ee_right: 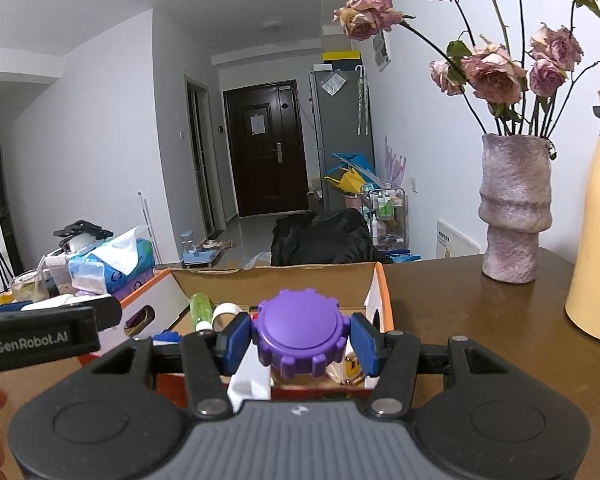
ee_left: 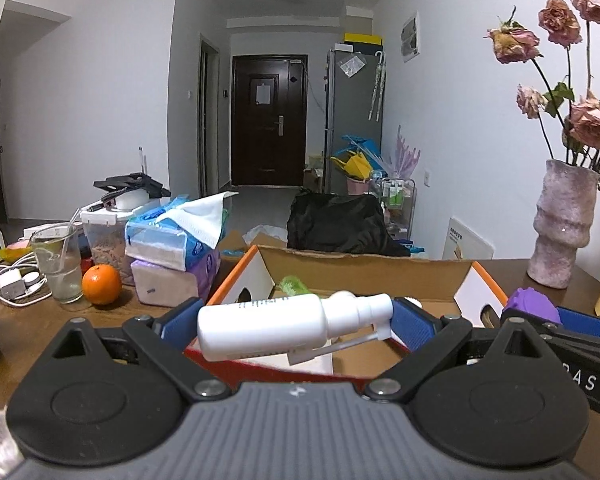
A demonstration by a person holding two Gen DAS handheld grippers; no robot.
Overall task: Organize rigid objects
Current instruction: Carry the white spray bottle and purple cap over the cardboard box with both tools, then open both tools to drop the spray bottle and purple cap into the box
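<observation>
Holding a light, stiff white bottle [ee_left: 268, 326] lengthwise, the left fingers [ee_left: 180, 320] clamp its ends, while the right fingers [ee_right: 236, 338] squeeze a probably glass jar's purple lid [ee_right: 302, 330].

Left gripper [ee_left: 296, 326] fingers clamped wide; right gripper [ee_right: 300, 340] fingers clamped narrower, side by side.

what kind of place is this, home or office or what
Most likely a lived-in flat: a wooden table with a vase of dried roses and tissue packs, and a hallway with a fridge and a dark front door.
</observation>
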